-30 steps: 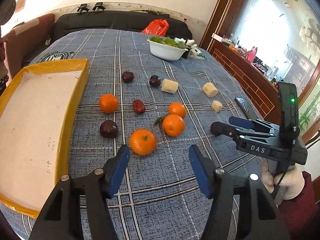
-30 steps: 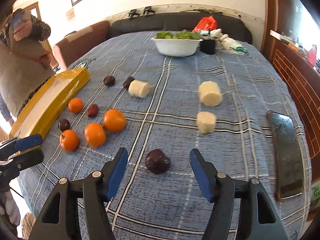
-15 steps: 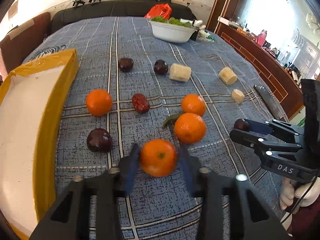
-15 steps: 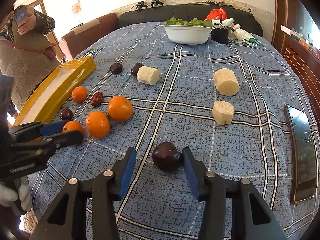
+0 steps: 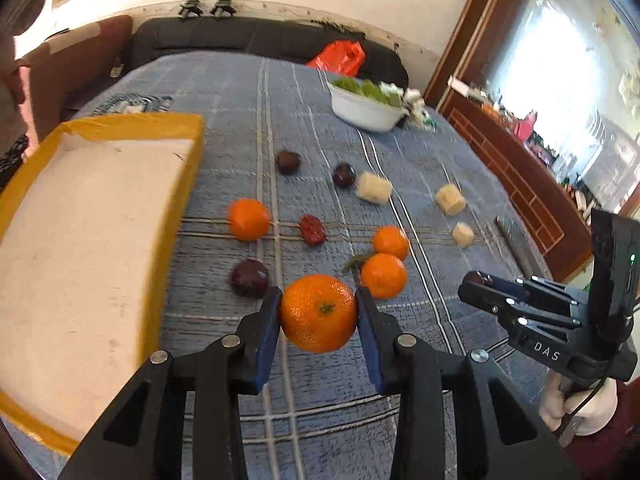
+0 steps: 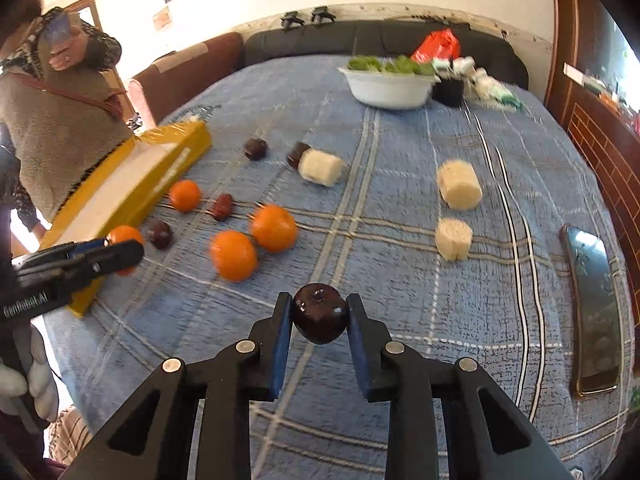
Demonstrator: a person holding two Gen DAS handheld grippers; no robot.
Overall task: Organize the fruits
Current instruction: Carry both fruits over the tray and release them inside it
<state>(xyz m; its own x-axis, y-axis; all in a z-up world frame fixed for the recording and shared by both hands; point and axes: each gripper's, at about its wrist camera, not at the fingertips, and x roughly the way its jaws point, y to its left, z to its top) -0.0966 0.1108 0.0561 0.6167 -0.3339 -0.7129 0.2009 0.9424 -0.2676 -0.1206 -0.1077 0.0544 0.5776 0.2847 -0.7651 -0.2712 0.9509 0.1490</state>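
The orange [image 5: 319, 312] in the left tongs [image 5: 318, 314] is round, so it has no long axis; its green stem scar faces the camera, a little right of centre. Both blue pads press its dimpled skin, one on each side, and it sits clear of the blue checked tablecloth [image 5: 248, 92], just right of the yellow-rimmed box [image 5: 192, 168] with its pale floor. The right tongs [image 6: 319, 314] are pinched on a dark plum [image 6: 320, 313], glossy and smooth, with its stem dimple turned up toward the camera. It hangs above the cloth in front of two loose oranges [image 6: 233, 255]. Three pale, rough-cut cylinders [image 6: 458, 185] lie farther back, and a shiny phone [image 6: 594, 308] lies flat at the right edge.
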